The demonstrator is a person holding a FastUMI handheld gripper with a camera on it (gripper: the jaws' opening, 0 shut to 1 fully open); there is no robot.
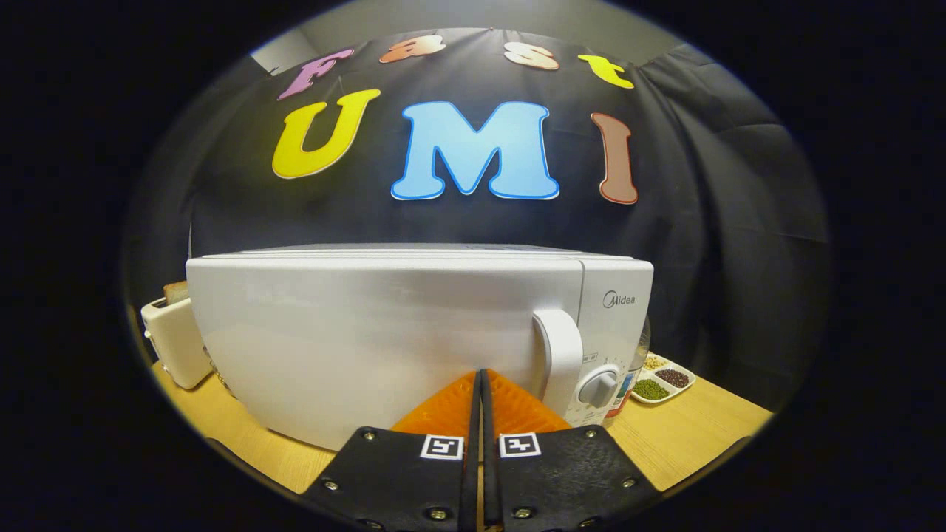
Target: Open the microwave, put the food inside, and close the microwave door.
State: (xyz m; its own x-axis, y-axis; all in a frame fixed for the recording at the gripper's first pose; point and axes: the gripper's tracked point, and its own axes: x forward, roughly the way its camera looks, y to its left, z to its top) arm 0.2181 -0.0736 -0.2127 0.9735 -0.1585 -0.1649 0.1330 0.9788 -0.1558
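Toaster [174, 340] stands at the left beside the white microwave [384, 332], whose door is closed on the wooden table [687, 436]. Your gripper [480, 375] points level at that door, fingers pressed together, holding nothing, just left of the handle [559, 358]; a sectioned dish [664, 379] sits right.

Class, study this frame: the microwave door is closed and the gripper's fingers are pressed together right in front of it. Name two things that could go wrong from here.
1. The gripper is shut, its fingers together with nothing between them, aimed at the door left of the handle. It may bump the microwave rather than catch the handle.
2. Pulling the handle hard could drag the microwave toward the divided dish or the toaster standing close beside it.
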